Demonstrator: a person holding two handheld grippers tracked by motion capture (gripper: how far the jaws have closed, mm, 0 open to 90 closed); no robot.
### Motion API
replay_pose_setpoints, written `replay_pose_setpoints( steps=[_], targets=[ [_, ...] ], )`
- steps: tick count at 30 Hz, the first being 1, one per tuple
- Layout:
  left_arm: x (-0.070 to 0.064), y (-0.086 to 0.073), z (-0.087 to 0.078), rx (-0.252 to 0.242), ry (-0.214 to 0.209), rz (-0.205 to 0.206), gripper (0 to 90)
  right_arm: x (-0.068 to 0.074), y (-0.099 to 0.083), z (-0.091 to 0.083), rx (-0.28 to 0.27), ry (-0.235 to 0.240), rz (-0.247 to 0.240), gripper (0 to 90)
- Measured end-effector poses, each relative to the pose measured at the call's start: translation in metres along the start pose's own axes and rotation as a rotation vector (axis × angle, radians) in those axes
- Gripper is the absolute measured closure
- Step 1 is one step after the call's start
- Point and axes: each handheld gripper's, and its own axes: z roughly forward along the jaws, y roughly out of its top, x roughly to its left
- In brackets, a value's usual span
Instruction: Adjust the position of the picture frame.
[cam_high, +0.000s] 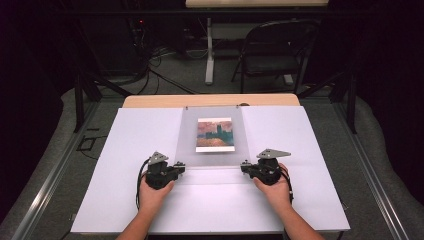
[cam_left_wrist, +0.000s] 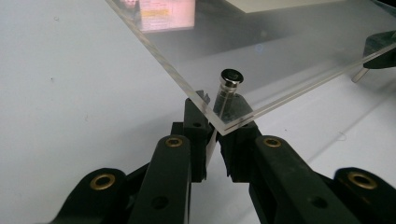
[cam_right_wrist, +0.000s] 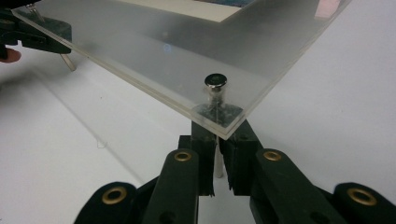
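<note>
Both tools (cam_high: 180, 167) (cam_high: 246, 166) at acrylic sheet's (cam_high: 212, 137) near corners.

Bright overhead light on the white table (cam_high: 125, 150), dark surroundings, soft focus.

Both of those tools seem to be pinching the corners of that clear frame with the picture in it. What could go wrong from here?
Each tool, left and right, grips only a thin metal post under a near corner of the clear panel. The post might slip out. Uneven lifting could tilt the panel and shift the picture.
</note>
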Motion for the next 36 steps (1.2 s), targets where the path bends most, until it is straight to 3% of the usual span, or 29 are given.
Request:
replay_pose_setpoints(
  steps=[4, 8, 14, 15, 16, 21, 26, 36],
  targets=[
    [-0.001, 0.0, 0.0, -0.002, 0.016, 0.01, 79.8, -0.001, -0.001, 0.0, 0.001, 0.003, 0.01, 82.3],
    [-0.003, -0.001, 0.0, -0.01, 0.026, 0.021, 74.8, 0.0, -0.001, 0.0, -0.006, -0.001, 0.006, 73.7],
    [-0.006, -0.003, 0.003, -0.033, 0.027, 0.041, 53.8, 0.004, -0.002, 0.0, -0.032, -0.018, -0.021, 52.9],
    [-0.006, -0.003, 0.003, -0.042, 0.03, 0.047, 53.8, 0.004, -0.002, 0.0, -0.032, -0.018, -0.021, 52.9],
    [-0.007, -0.004, 0.004, -0.051, 0.032, 0.05, 46.8, 0.005, -0.003, 0.0, -0.027, -0.025, -0.023, 46.6],
    [-0.007, -0.005, 0.003, -0.067, 0.027, 0.07, 35.8, 0.005, -0.003, 0.0, -0.027, -0.033, -0.022, 36.4],
    [-0.007, -0.006, -0.001, -0.085, 0.033, 0.076, 31.4, 0.008, -0.003, -0.005, -0.023, -0.05, -0.037, 31.4],
    [-0.01, -0.01, -0.013, -0.074, 0.038, 0.079, 31.3, 0.019, -0.005, -0.018, 0.002, -0.069, -0.087, 31.2]
  ],
)
